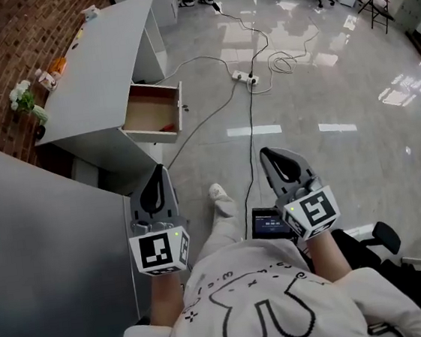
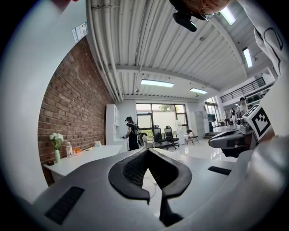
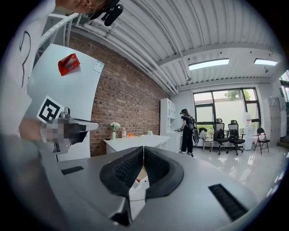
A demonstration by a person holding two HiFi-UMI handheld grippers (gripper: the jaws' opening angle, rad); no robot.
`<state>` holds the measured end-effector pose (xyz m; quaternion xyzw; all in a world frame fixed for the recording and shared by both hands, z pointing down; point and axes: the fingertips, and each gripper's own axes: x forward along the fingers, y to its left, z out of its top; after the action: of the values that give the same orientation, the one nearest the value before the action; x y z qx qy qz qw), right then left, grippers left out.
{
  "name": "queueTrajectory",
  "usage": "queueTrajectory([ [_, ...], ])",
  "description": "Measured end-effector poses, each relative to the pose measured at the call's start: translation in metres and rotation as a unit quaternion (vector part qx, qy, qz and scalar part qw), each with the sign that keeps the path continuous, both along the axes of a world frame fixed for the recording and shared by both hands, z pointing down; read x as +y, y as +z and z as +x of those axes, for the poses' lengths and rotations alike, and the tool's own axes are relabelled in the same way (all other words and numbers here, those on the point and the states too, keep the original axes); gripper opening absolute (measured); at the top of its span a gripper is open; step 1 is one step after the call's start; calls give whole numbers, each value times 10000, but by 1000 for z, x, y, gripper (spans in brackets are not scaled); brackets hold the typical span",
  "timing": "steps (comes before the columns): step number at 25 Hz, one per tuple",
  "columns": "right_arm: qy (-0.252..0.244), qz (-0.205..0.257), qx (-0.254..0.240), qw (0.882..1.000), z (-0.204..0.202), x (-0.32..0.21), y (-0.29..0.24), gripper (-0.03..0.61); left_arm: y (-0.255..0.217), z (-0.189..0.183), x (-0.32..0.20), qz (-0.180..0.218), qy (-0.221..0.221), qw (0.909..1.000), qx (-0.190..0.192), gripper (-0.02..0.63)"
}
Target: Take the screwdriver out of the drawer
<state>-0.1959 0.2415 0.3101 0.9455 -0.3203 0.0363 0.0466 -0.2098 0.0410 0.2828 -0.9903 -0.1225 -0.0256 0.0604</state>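
The white desk has one drawer pulled open, showing a bare wooden inside. A small red object, probably the screwdriver, lies near the drawer's front right corner. Both grippers are held close to my body, well short of the drawer and above the floor. My left gripper points toward the desk with its jaws together and nothing between them. My right gripper is alongside it, also shut and empty. The jaw tips meet in the left gripper view and in the right gripper view.
A power strip with trailing cables lies on the glossy floor right of the desk. A flower vase and small items stand on the desk's far side by the brick wall. A grey panel fills the near left. A person in black stands far off.
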Motion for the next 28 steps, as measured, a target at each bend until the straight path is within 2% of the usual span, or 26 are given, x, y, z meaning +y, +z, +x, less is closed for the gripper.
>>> queueTrajectory([
  [7, -71, 38, -58, 10000, 57, -9, 3, 20, 4, 54, -10, -50, -121, 9999, -39, 9],
  [14, -327, -223, -128, 9991, 137, -21, 1, 20, 16, 132, -21, -261, -315, 9990, -153, 10],
  [22, -724, -476, 41, 9962, 231, -59, -9, 20, 24, 218, -55, -473, -643, 9965, -246, 9],
  [28, -975, -561, -37, 9936, 275, -81, -2, 20, 28, 258, -70, -491, -776, 9954, -253, 10],
])
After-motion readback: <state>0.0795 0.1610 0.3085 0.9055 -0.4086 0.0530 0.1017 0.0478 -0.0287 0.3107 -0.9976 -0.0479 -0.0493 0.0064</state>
